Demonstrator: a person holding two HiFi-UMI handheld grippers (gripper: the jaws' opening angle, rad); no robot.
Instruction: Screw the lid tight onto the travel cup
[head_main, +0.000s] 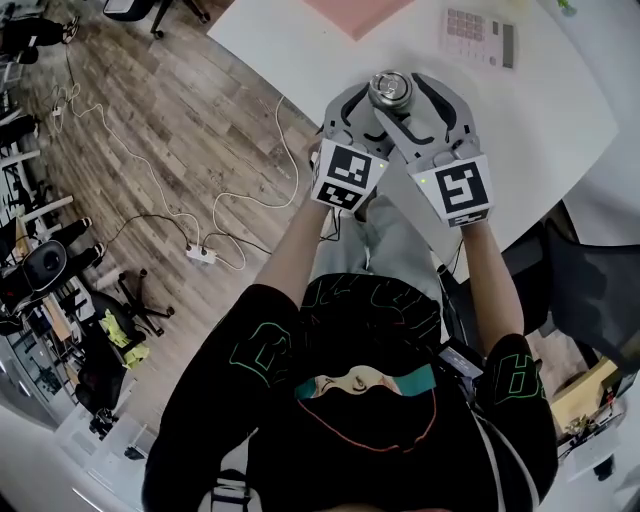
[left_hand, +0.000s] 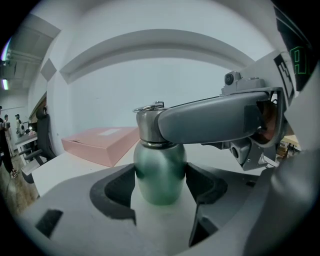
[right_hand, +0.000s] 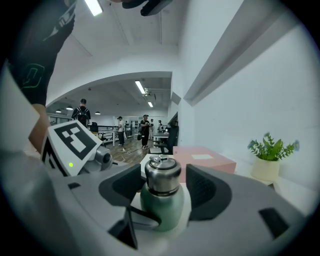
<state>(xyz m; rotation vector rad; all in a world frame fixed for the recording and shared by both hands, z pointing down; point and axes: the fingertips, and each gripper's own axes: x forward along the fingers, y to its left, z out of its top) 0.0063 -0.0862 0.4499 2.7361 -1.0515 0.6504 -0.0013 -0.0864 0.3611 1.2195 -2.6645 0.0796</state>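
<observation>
Right now your left gripper (left_hand: 160, 186) is clamped on the green body of the travel cup (left_hand: 159, 170), its pads pressing both sides and holding the cup upright over the near part of the white table (head_main: 560, 110). Your right gripper (right_hand: 162, 186) comes in from the other side with its jaws spread around the steel lid (right_hand: 162, 175), which sits on the cup's neck. A gap shows beside the pads, so they grip nothing. A pink box (left_hand: 102, 142) lies on the table behind the cup.
</observation>
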